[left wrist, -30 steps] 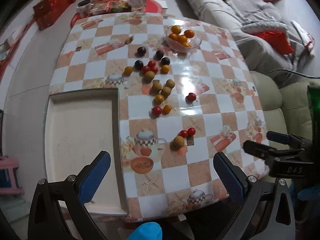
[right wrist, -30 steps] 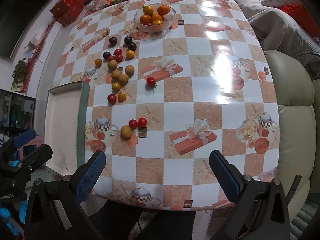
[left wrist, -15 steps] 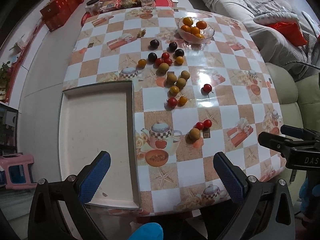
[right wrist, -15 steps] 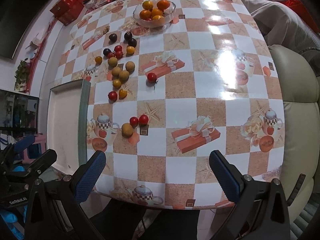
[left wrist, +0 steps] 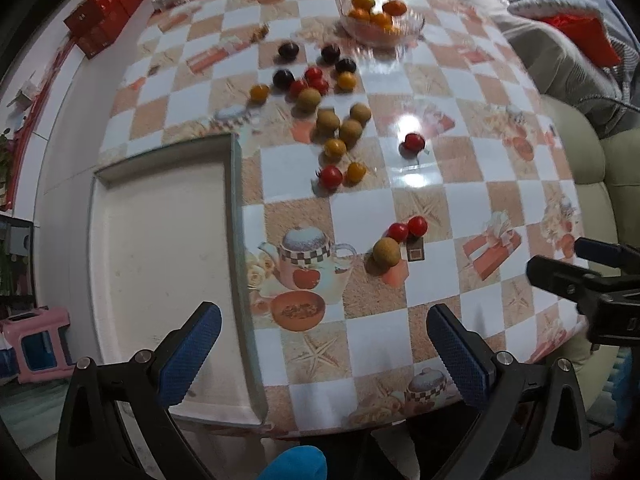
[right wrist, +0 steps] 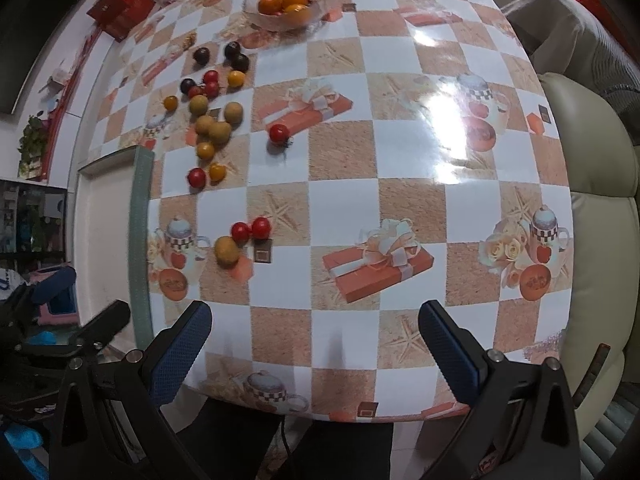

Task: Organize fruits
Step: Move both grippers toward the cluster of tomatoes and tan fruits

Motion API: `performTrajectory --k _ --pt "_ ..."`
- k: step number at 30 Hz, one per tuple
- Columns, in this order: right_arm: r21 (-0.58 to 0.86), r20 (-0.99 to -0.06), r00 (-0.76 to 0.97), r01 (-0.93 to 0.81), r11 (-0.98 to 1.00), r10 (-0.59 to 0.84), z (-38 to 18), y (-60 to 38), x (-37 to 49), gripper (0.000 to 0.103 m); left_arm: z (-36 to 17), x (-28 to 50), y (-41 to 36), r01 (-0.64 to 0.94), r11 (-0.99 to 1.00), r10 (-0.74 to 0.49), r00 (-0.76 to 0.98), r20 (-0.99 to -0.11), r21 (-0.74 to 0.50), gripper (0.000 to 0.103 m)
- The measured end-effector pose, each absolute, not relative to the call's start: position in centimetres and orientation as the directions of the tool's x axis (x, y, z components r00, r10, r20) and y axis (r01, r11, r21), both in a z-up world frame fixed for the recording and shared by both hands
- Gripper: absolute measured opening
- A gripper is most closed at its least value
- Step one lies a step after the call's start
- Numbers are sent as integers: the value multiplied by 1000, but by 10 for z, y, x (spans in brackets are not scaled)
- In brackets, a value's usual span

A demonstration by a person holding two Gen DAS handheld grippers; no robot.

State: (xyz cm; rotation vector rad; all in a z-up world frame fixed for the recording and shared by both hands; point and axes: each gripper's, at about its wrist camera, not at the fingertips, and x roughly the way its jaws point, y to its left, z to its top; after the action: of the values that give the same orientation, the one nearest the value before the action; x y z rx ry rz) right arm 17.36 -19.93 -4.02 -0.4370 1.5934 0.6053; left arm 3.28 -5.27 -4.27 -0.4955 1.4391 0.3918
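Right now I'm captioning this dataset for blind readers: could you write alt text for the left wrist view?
The open left claw hovers over the near edge of a checkered table, empty. Small red, yellow, tan and dark fruits lie scattered beyond it, right of a white tray; a glass bowl of oranges sits at the far end.

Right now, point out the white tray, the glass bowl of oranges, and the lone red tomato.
white rectangular tray (left wrist: 160, 248), left wrist view, bare floor.
clear glass bowl of oranges (right wrist: 262, 20), right wrist view, front rim.
lone red cherry tomato (right wrist: 279, 133), right wrist view, centre.

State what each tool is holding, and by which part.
Nothing is held: the left tool and the right tool are both open, above the near table edge.
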Motion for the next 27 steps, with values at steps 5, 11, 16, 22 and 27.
performTrajectory --k 5,11,16,22,27 --pt "125 -990 -123 -609 783 63 -62 -199 180 103 -75 43 -59 -557 828 -21 78 -997 -61 103" --pt "120 -992 -115 -638 761 60 -92 -190 191 103 -107 55 -63 -591 806 22 74 -997 -26 103" --pt "122 -992 -104 -658 743 71 -109 -178 204 103 -127 64 -63 -618 786 42 69 -997 -10 103" --pt "124 -992 -83 -690 714 92 -125 -158 217 103 -144 70 -65 -634 773 57 82 -995 -9 103" --pt "126 -992 -69 -722 681 110 -137 -136 223 103 -157 74 -66 -645 764 45 75 -996 -13 103"
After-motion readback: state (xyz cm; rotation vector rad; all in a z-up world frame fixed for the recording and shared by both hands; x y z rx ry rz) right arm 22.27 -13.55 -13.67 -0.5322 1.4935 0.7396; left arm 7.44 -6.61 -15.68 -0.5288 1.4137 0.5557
